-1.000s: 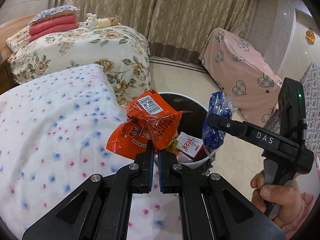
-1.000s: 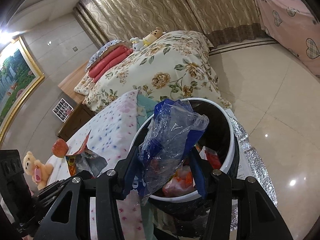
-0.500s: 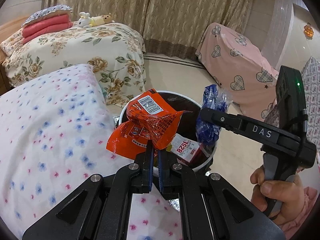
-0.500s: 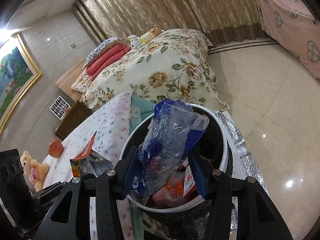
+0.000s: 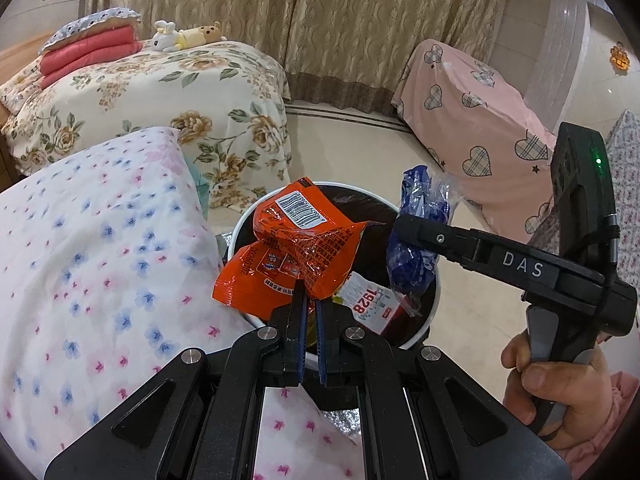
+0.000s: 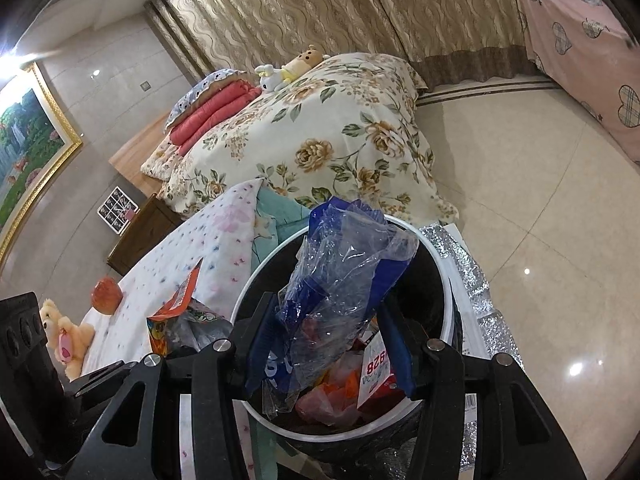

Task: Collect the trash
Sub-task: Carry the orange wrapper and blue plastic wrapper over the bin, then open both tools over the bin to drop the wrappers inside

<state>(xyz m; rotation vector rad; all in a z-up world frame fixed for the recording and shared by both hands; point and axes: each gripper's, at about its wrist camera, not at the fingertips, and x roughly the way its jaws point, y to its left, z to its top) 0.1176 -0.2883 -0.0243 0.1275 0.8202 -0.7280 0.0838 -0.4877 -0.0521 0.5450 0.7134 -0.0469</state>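
Left gripper was clamped on the orange wrapper by its near edge, over the bin: light, crinkly foil, slippery. Right gripper, half-spread, pinched the blue plastic bag over the bin: thin, soft, limp film; bunch-grab works best.

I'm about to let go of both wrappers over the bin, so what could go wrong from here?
1. The orange snack wrapper in the left gripper hangs partly over the near-left part of the bin's white rim, beside the bed; released here, it might fall outside.
2. The blue-and-clear plastic bag in the right gripper is light and bulky, so it could perch on the trash already inside or cling to the fingers.
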